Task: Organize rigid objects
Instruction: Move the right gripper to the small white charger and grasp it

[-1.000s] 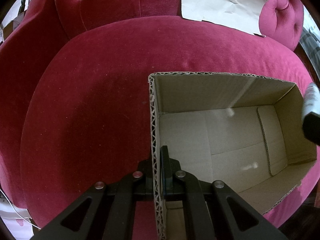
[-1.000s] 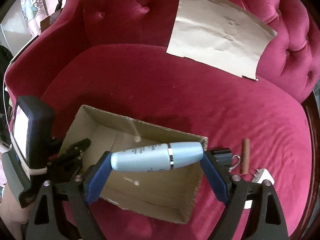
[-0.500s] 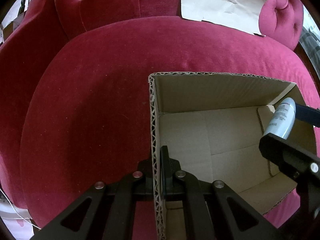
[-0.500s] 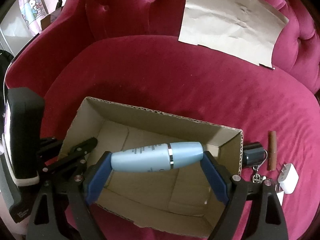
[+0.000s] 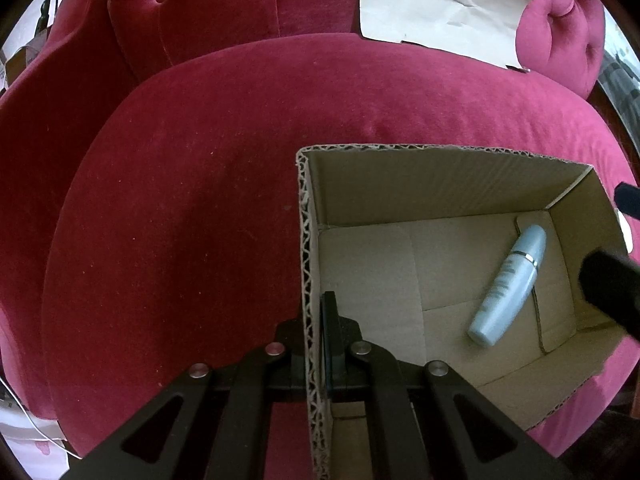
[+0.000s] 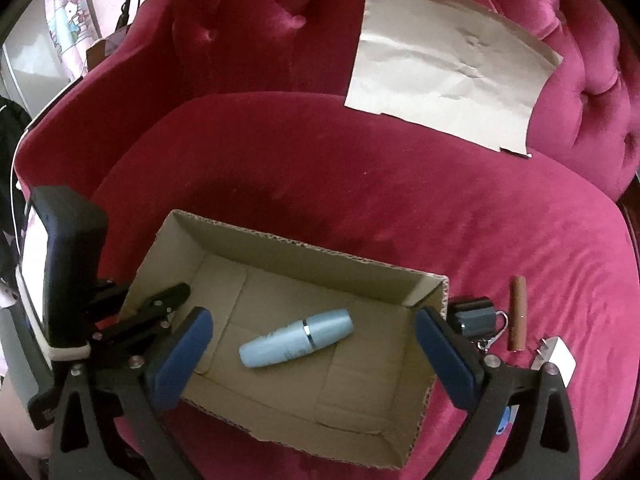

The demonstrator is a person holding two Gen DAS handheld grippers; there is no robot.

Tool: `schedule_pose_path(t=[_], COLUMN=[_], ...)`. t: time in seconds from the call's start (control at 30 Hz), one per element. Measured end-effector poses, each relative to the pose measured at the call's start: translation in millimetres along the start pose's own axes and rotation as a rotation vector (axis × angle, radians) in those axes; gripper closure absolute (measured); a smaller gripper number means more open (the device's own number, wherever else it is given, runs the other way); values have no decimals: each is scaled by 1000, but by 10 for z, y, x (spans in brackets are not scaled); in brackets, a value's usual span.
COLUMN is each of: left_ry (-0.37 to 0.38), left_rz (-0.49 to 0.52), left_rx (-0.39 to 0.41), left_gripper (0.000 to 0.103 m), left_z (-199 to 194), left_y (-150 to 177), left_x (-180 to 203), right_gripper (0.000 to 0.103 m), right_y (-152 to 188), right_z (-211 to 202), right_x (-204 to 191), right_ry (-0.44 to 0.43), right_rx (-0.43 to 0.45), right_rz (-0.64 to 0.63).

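Beside the box (image 6: 424,290), keyring (image 6: 476,316), brown stick (image 6: 517,314), white plug (image 6: 558,356), right tool (image 6: 316,354) wide, left tool (image 5: 316,336) clamping box wall.

Right gripper (image 6: 312,354) spread wide above cardboard box (image 6: 320,258), pale blue bottle (image 6: 298,338) lying inside

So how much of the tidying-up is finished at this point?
One item looks done: the light blue bottle lies on its side inside the cardboard box. The right gripper hangs over the box, jaws open and empty, while the left gripper is clamped on the box's wall, steadying it. Left beside the box on the sofa cushion: a dark keychain item, a brown stick and a white charger plug.
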State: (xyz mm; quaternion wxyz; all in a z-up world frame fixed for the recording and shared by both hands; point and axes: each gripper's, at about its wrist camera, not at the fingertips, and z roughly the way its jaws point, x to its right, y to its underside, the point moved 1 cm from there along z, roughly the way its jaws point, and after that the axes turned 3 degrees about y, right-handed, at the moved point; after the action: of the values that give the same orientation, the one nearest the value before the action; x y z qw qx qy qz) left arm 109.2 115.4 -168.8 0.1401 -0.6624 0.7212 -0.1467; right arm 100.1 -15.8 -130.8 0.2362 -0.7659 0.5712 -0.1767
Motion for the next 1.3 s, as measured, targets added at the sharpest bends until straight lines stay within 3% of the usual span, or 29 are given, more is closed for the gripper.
schedule_pose_path(t=[0.3, 0.67, 1.0, 1.3], left_ry=[3, -3, -3, -8], left_rz=[14, 16, 15, 13], left_rx=[-2, 1, 2, 7], left_gripper=[99, 99, 99, 99], left_z=[6, -13, -19, -17], left_y=[-19, -18, -19, 2], left_x=[-1, 11, 31, 33], right_gripper=[0, 0, 0, 0], right_y=[-15, 32, 294, 578], right_z=[-246, -460, -402, -257], right_x=[274, 965, 1507, 1771], right_ry=[53, 199, 306, 310], right_rx=[38, 45, -24, -80], right_rz=[47, 152, 240, 306])
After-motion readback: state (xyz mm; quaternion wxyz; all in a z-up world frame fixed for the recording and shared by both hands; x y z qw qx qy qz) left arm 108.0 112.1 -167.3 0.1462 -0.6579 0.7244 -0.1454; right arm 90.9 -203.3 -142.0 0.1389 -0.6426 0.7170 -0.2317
